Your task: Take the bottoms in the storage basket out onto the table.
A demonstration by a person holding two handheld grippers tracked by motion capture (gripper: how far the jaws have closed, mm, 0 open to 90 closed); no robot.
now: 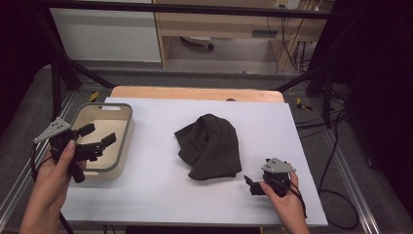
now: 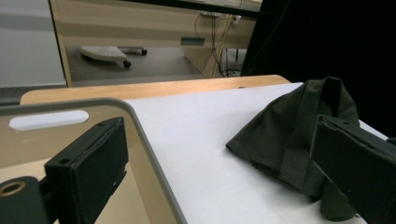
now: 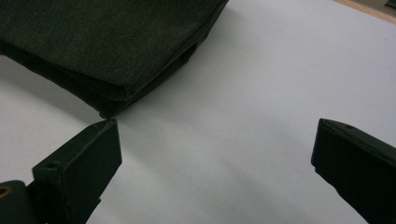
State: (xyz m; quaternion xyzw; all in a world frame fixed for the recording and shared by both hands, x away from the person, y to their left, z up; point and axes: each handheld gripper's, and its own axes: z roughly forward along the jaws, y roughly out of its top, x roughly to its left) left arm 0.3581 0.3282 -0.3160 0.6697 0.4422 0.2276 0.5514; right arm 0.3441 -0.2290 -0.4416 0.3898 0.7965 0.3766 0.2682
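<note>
- Right gripper (image 1: 251,185) rests low on the white table (image 1: 146,195), jaws spread wide and empty, one tip just beside the near corner of the dark cloth (image 1: 210,146).
- Left gripper (image 1: 100,136) hangs over the beige bin (image 1: 127,127) at the table's left edge, jaws likewise apart, holding nothing.
- Crumpled cloth lies mid-table, well apart from the bin.

high view overlooks table; both gripper views share the dark cloth (image 1: 210,146).
</note>
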